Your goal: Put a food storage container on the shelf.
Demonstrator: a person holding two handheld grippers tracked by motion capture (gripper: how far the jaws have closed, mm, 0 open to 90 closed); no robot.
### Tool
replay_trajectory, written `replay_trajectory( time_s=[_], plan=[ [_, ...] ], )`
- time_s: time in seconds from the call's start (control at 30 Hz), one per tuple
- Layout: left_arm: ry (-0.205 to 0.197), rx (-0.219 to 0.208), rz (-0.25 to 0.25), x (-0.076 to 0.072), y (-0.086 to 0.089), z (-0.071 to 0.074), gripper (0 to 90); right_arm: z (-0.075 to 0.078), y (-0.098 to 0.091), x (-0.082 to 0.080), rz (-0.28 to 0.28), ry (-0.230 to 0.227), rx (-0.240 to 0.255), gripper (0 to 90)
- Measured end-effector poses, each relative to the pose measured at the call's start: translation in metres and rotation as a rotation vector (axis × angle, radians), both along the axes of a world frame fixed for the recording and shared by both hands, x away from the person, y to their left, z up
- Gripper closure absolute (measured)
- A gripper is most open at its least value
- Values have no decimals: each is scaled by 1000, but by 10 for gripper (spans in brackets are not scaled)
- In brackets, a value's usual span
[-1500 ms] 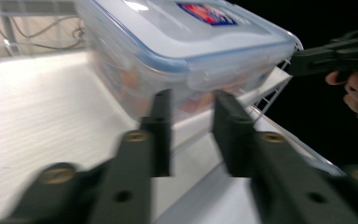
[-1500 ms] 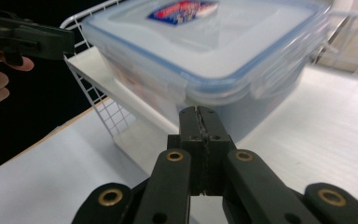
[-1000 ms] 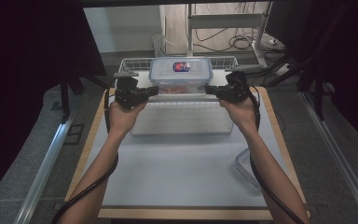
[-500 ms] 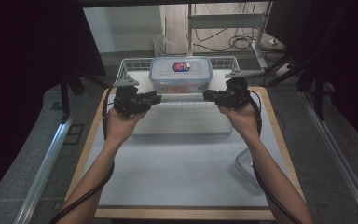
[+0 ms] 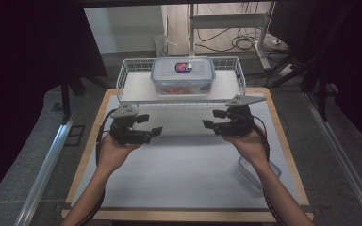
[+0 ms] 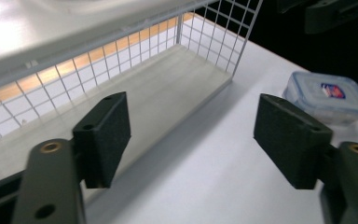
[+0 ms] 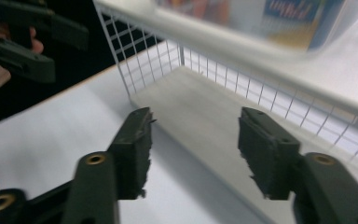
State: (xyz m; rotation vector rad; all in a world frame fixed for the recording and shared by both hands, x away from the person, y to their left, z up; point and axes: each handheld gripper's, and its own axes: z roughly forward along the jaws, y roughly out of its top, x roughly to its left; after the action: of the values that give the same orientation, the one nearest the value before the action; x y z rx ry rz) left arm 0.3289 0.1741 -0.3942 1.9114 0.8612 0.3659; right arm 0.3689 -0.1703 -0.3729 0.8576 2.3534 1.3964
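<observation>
A lidded clear container (image 5: pixel 183 75) with a red and blue label is being carried on the top shelf of a white wire rack (image 5: pixel 127 75), at the 12 o'clock side of the desk (image 5: pixel 179 188). Both tongs are being held in front of the rack, near it and apart from the container. The left tongs (image 5: pixel 152 126) are being held at 9 o'clock, the right tongs (image 5: pixel 209 119) at 3 o'clock, their tips being pointed toward each other. The jaws of both have just been opening, and nothing is being gripped between them; in the left gripper view the left tongs (image 6: pixel 191 135) are standing wide apart over the bare desk, and in the right gripper view the right tongs (image 7: pixel 193 147) are likewise apart before the rack's lower shelf. A second lidded container (image 5: pixel 258 173) is lying at 4 o'clock, partly covered by the right forearm.
</observation>
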Motion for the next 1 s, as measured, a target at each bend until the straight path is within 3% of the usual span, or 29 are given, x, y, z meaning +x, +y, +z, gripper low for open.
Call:
replay_trajectory(
  time_s=[0.17,0.27,0.4,0.63,0.7,0.87,1.0],
  plan=[
    [-12,-24,-11,-19,0,-15,201,-12,-3,-13,-2,-23,-29,294],
    [17,-40,-25,-29,-1,-28,198,-22,-5,-22,4,-23,-30,238],
    [27,-22,-16,-39,-1,-43,137,-38,-8,-34,6,-24,-42,152],
    [33,1,5,-58,-3,-74,83,-57,-13,-43,31,4,-37,88],
    [24,34,35,-64,-4,-83,67,-63,-15,-47,31,13,-31,78],
    [-32,75,43,-80,-2,-101,47,-79,-21,-60,22,22,8,75],
    [-48,88,46,-90,-3,-107,52,-91,-21,-72,15,25,-14,75]
  ],
)
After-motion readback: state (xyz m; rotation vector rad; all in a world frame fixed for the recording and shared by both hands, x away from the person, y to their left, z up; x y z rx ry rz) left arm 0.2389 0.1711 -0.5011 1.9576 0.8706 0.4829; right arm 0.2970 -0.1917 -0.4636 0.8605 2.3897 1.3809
